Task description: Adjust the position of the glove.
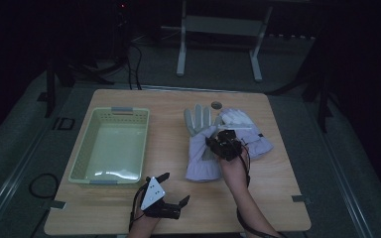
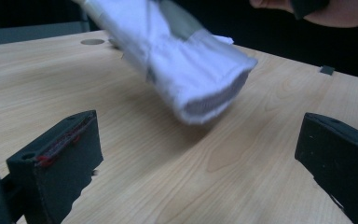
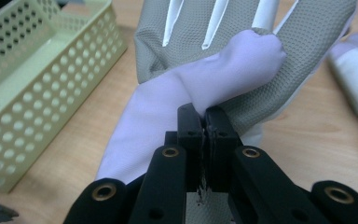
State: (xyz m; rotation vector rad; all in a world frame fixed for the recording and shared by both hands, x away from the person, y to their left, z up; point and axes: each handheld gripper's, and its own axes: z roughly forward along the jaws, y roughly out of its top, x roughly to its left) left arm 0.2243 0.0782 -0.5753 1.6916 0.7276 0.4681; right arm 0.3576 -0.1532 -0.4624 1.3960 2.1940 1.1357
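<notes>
Two white gloves with grey palms lie right of the table's middle. The nearer glove [image 1: 198, 153] is palm up, with its fingers pointing away from me. My right gripper [image 1: 217, 144] is shut on a fold of this glove's [image 3: 242, 60] pale fabric, bunched just beyond my right gripper's [image 3: 205, 116] closed jaws. The glove's cuff [image 2: 200, 79] looks slightly raised over the wood. The second glove [image 1: 250, 131] lies beside it on the right. Near the front edge my left gripper [image 1: 177, 186] stands open and holds nothing, and my left gripper [image 2: 200, 154] points at the cuff.
A pale green perforated basket [image 1: 121, 109] stands empty on the table's left half, and its wall [image 3: 37, 70] is close to the held glove. A small round disc [image 1: 217, 104] sits near the back edge. Dark floor, cables and a stand surround the table.
</notes>
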